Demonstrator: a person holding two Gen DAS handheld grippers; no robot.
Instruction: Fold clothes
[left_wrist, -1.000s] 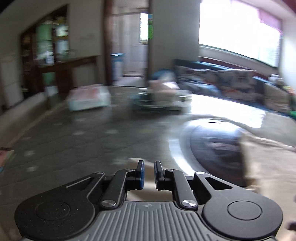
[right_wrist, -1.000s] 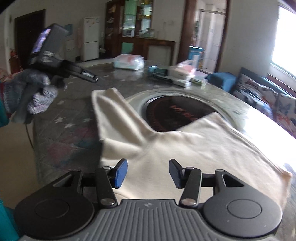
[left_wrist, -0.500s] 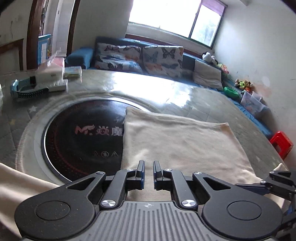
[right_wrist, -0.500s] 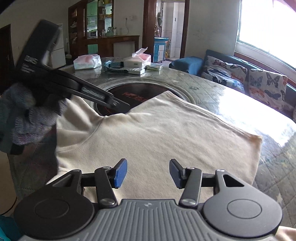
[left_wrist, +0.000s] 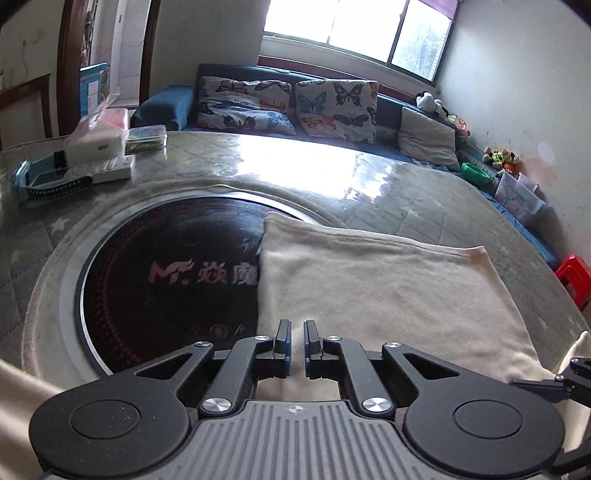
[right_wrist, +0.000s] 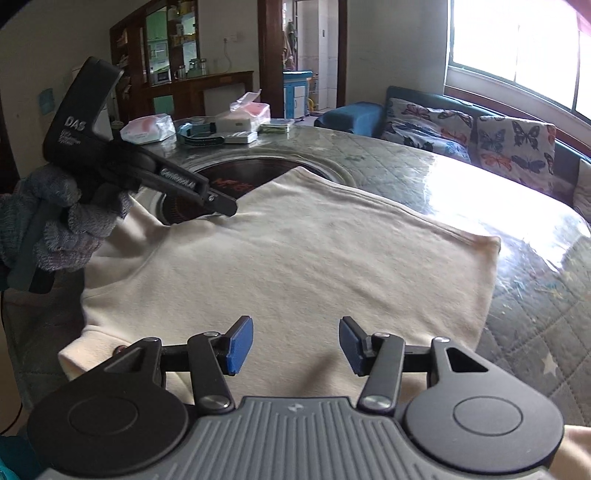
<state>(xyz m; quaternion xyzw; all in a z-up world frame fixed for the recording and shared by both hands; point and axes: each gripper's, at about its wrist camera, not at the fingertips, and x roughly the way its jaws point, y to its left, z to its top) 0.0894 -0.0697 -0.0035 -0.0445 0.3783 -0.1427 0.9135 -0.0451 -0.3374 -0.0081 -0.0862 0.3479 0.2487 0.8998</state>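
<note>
A cream garment (left_wrist: 369, 288) lies flat on the round table (left_wrist: 424, 192), its left edge over the black round hob plate (left_wrist: 166, 277). My left gripper (left_wrist: 296, 328) hovers over the garment's near left part, shut, with nothing seen between its fingers. In the right wrist view a grey-gloved hand (right_wrist: 66, 229) holds that left gripper (right_wrist: 221, 205), whose tips rest at the garment (right_wrist: 314, 258) edge beside a sleeve. My right gripper (right_wrist: 295, 339) stands open above the garment's near edge, with only cloth below the blue pads (right_wrist: 240, 343).
Tissue packs (right_wrist: 151, 129), a white box (left_wrist: 96, 144), a remote and a watch (left_wrist: 48, 181) crowd the table's far left. A sofa with butterfly cushions (left_wrist: 288, 107) runs along the window wall. A red stool (left_wrist: 574, 273) stands right of the table.
The left gripper swung from facing the room's far side round onto the garment and dropped to its left edge, its jaws narrowing. The right gripper slid further over the garment.
</note>
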